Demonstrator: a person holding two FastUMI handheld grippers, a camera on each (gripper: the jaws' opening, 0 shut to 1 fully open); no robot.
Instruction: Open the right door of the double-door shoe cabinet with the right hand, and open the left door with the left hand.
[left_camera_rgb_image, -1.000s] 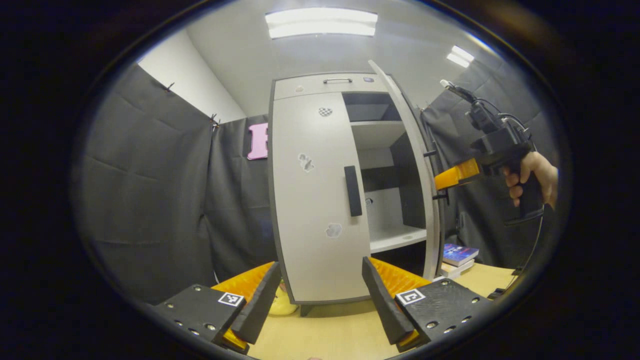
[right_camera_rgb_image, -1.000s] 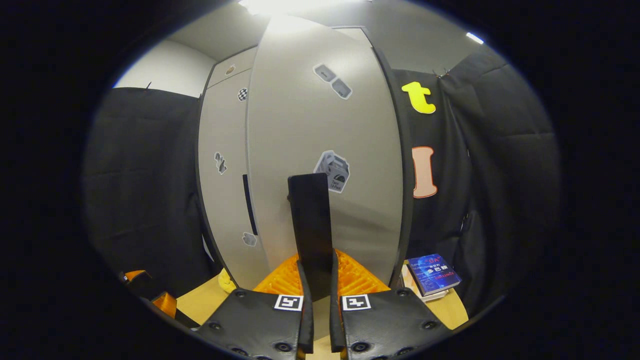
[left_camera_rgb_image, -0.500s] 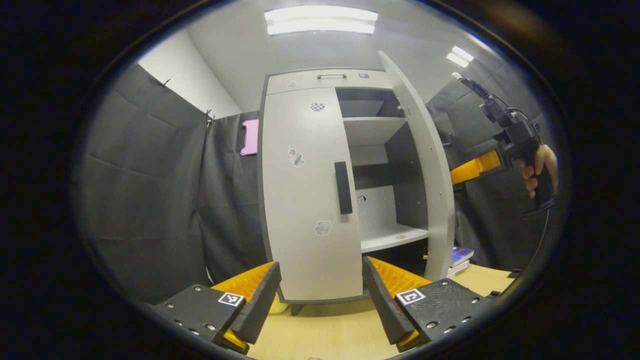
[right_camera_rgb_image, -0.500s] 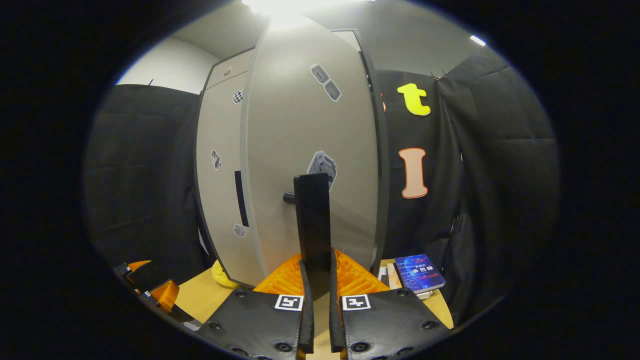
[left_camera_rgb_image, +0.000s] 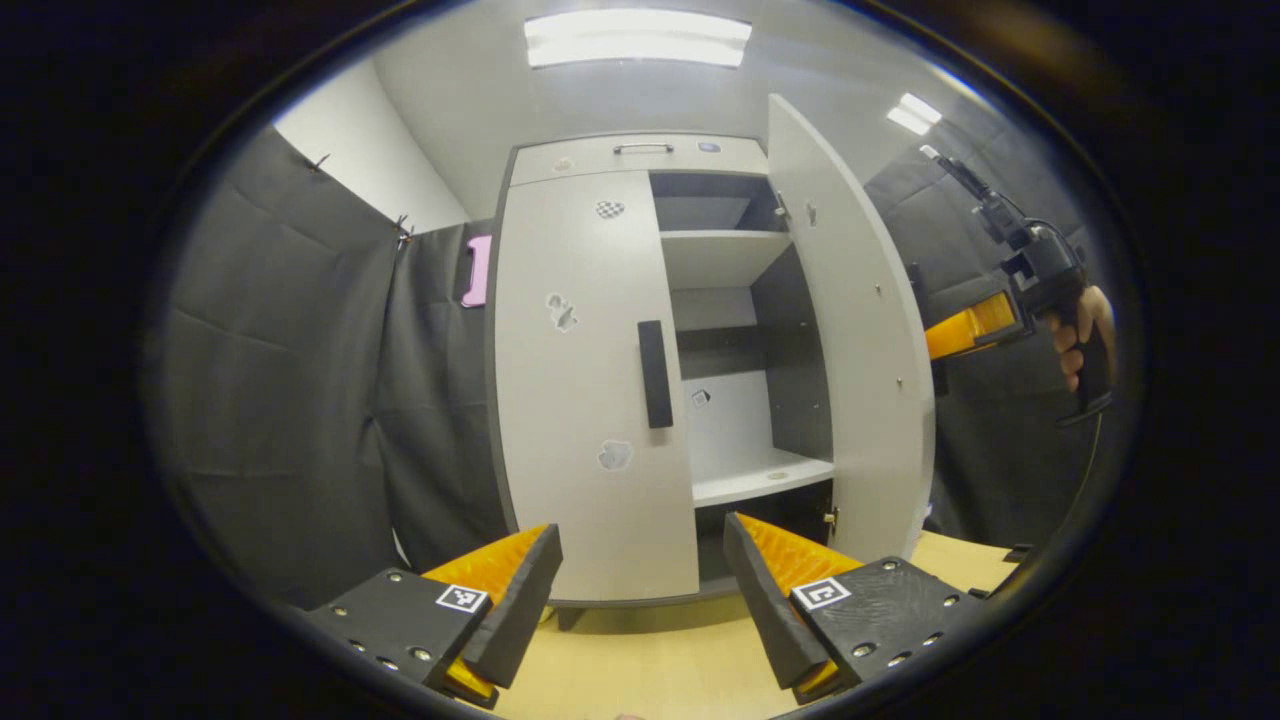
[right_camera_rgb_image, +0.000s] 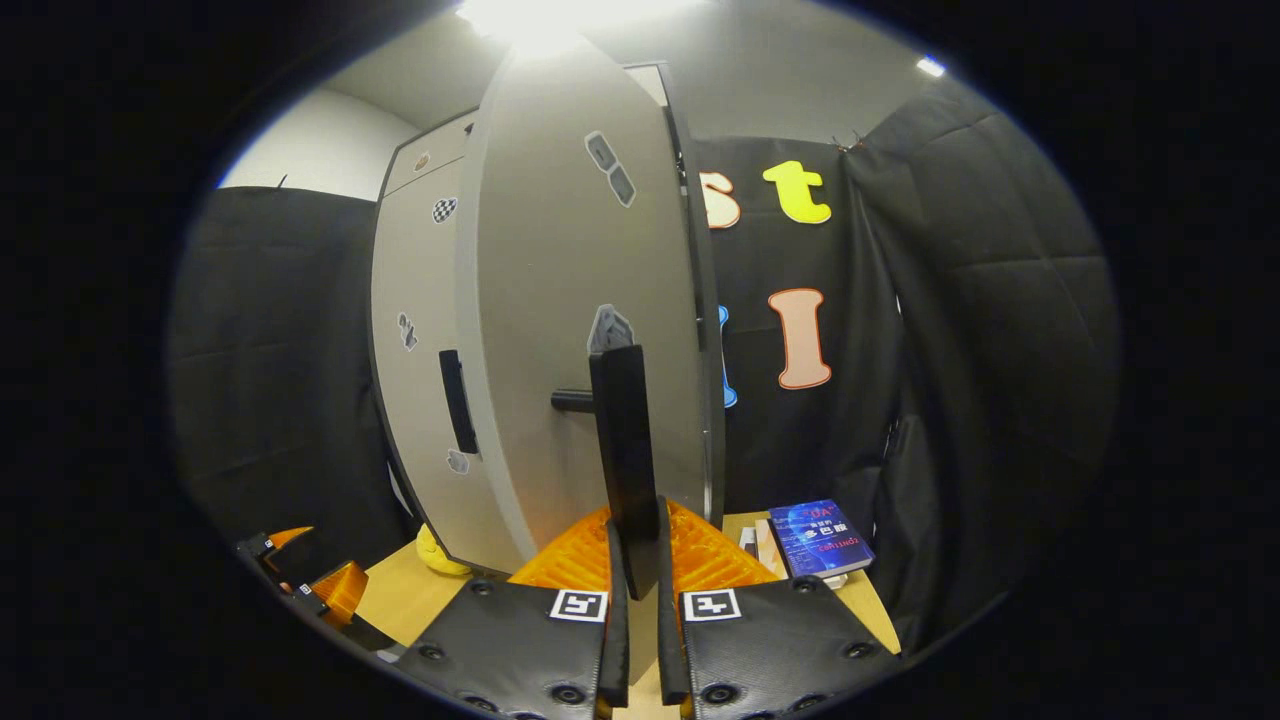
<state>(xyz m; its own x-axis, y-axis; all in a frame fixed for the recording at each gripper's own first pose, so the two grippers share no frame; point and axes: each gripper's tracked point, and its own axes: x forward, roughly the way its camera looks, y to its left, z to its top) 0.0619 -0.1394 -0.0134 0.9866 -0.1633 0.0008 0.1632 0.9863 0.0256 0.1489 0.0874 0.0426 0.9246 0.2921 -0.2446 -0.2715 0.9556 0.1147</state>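
I've got the right claw (right_camera_rgb_image: 634, 610) clamped on the black handle (right_camera_rgb_image: 625, 460) of the right door (right_camera_rgb_image: 580, 330) of the shoe cabinet (left_camera_rgb_image: 610, 158), both fingers pressed together on the bar's lower end. That door stands swung well out from the cabinet; in the left gripper view its inner face (left_camera_rgb_image: 850, 330) shows, and the right claw's body (left_camera_rgb_image: 975, 328) with the hand (left_camera_rgb_image: 1085, 335) holding it sits beyond the door's outer edge. The cabinet's open right half shows an upper shelf (left_camera_rgb_image: 720, 255) and a lower shelf (left_camera_rgb_image: 760, 478), with dark side panels. The left door (left_camera_rgb_image: 585, 390) is flat and closed against the cabinet, its own black handle (left_camera_rgb_image: 654, 373) near its inner edge, untouched. My left claw (left_camera_rgb_image: 640, 590) has its fingers wide apart, nothing between them, low in front of the cabinet's base and well apart from the left door handle. The cabinet stands on the wooden counter (left_camera_rgb_image: 650, 660). Right of the cabinet's base, a blue book (right_camera_rgb_image: 820, 535) lies on the counter; left of the base there's a small yellow thing (right_camera_rgb_image: 438, 555), can't tell what. The left claw (right_camera_rgb_image: 305, 580) also shows at lower left in the right gripper view.
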